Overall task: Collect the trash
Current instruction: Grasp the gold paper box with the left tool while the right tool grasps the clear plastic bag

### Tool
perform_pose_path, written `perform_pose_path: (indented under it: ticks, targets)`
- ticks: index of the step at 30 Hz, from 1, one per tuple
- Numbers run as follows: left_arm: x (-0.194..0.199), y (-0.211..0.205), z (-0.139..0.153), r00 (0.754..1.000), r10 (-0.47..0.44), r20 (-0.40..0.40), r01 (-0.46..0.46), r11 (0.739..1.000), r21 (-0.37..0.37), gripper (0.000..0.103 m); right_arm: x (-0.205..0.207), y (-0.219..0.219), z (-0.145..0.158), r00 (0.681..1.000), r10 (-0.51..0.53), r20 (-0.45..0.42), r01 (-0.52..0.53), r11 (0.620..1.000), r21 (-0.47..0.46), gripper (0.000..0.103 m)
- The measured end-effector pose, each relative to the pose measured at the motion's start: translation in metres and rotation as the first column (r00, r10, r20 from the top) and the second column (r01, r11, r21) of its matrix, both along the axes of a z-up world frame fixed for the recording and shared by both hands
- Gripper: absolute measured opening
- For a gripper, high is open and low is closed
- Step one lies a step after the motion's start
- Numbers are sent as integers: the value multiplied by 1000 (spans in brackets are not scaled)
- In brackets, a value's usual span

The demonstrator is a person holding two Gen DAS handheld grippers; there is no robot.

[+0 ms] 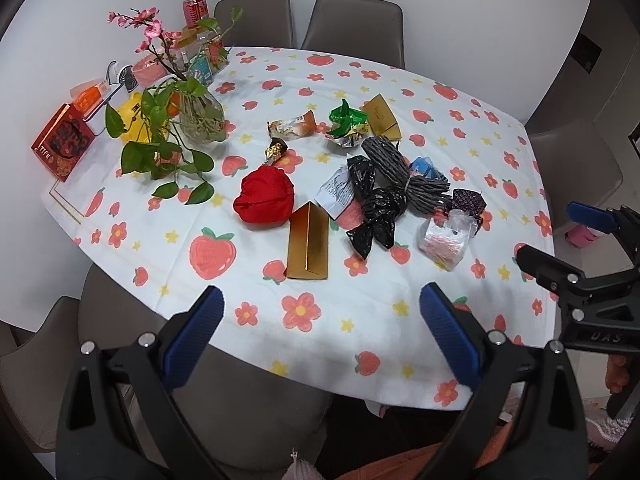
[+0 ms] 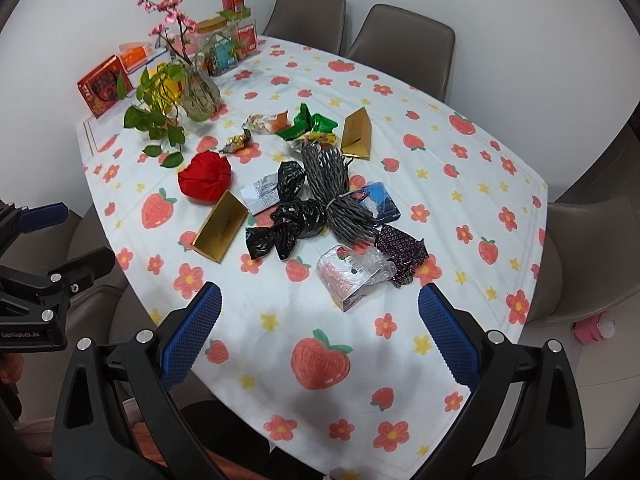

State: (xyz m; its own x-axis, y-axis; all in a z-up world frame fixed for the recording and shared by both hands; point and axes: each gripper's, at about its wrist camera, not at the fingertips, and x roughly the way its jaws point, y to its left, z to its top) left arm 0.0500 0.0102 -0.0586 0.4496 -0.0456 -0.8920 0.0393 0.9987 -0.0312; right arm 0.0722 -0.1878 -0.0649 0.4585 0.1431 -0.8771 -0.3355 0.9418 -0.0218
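White cloth printed with strawberries and flowers covers the worktop [image 1: 360,320], and the trash lies scattered across its middle. In the left wrist view the left tongs [image 1: 320,336] hover above the near edge at 6 o'clock, blue pads wide apart, gripping nothing. The right tongs [image 2: 320,336] hang likewise over the near edge in their own view, also spread and empty.

A gold triangular box [image 1: 308,242] lies nearest the left tongs, at 12 o'clock from them. A red crumpled wad [image 1: 264,196] sits just beside it at 10 o'clock. A black plastic bag [image 1: 372,208], twisted and knotted, lies at 3 o'clock of the box, touching a bundle of grey twisted cord [image 1: 404,172]. A white printed wrapper [image 1: 334,192] is tucked partly under the bag. A clear plastic packet [image 1: 444,240] rests at 4 o'clock of the cord, beside a dark patterned wrapper [image 1: 468,202]. Farther back lie a green wrapper [image 1: 346,120], a second gold box [image 1: 382,118], an orange snack wrapper [image 1: 292,126] and a gold foil candy wrapper [image 1: 276,152].

At 10 o'clock on the worktop a glass vase [image 1: 200,118] with trailing green leaves stands near a red box [image 1: 64,142].
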Motion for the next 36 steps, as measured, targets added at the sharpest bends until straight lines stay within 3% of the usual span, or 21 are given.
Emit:
perform_pose_path:
  ticks: [8, 11, 15, 17, 18, 19, 23, 30, 36]
  targets:
    - [35, -5, -61, 999, -25, -31, 25, 1000, 13, 98, 29, 4, -55, 1000, 22, -12, -22, 999, -29, 88]
    - [49, -5, -90, 999, -24, -35, 26, 999, 46, 97, 39, 5, -78, 999, 32, 0, -32, 997, -72, 88]
    - [69, 3, -127, 998, -11, -56, 13, 999, 38, 96, 52, 3, -113, 999, 48, -13, -49, 992, -113, 88]
    - [79, 7, -146, 997, -9, -73, 11, 999, 33, 88, 58, 1, -129, 998, 58, -25, -61, 989, -132, 88]
    - [83, 8, -155, 996, -7, -86, 11, 999, 36, 71, 60, 1, -136, 997, 69, -30, -72, 988, -134, 85]
    - [88, 8, -164, 994, -8, -108, 12, 999, 36, 61, 62, 1, -143, 997, 75, -37, -79, 986, -146, 83]
    - [100, 11, -193, 987, -9, -159, 14, 999, 30, 57, 68, 2, -165, 994, 84, -66, -94, 979, -180, 75]
    - [103, 5, -199, 991, -27, -133, 34, 998, 54, 56, 69, -2, -172, 992, 85, -90, -100, 979, -178, 59]
    - [99, 1, -184, 994, -51, -97, 55, 998, 39, 56, 62, -4, -160, 992, 76, -97, -89, 986, -139, 55]
